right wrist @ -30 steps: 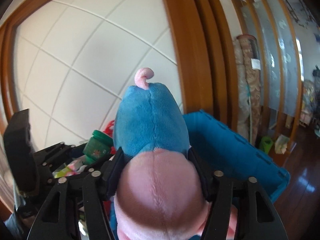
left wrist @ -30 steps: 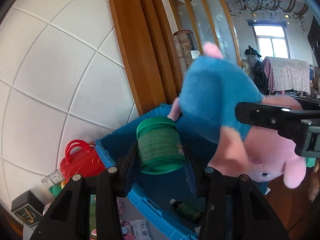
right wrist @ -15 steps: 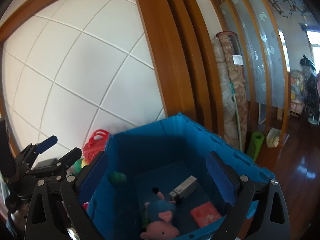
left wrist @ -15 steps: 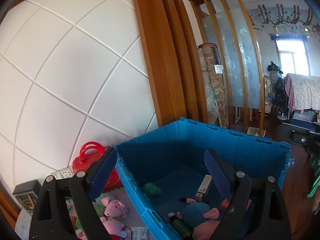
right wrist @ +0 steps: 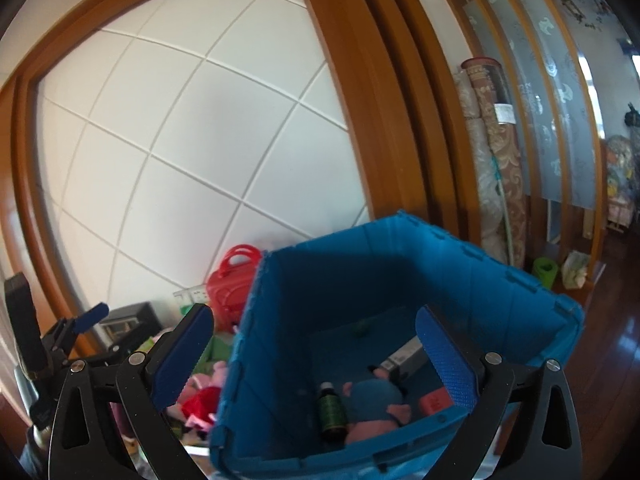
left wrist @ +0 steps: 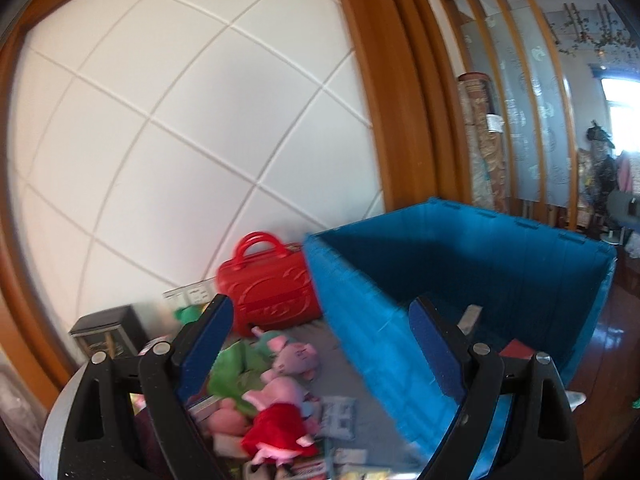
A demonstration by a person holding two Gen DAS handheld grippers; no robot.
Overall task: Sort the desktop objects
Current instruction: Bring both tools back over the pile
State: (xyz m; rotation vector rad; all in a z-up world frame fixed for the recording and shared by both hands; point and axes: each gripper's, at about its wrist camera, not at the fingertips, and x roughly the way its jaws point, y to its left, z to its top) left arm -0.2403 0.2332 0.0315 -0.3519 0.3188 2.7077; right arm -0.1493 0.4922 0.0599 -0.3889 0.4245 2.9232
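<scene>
A blue plastic crate (left wrist: 460, 264) (right wrist: 400, 264) stands on the table's right side. Inside it lie a blue-and-pink plush pig (right wrist: 376, 400), a dark green bottle (right wrist: 331, 410), a grey box (right wrist: 402, 356), a red packet (right wrist: 434, 402) and a small green jar (right wrist: 364, 326). My left gripper (left wrist: 320, 344) is open and empty, over plush pigs (left wrist: 280, 404) on the table left of the crate. My right gripper (right wrist: 316, 356) is open and empty above the crate's near left wall. The left gripper also shows in the right wrist view (right wrist: 86, 322).
A red toy case (left wrist: 272, 288) stands against the white tiled wall behind the plush toys. A dark box (left wrist: 106, 330) sits at the table's left. A green plush (left wrist: 236, 368) and papers (left wrist: 340, 420) lie among the pigs. Wooden pillars and rolled carpets (right wrist: 496, 160) stand right of the crate.
A second ago my left gripper held a green jar and my right the blue plush pig; both opened and those things now lie in the crate. The left gripper has swung left over the table.
</scene>
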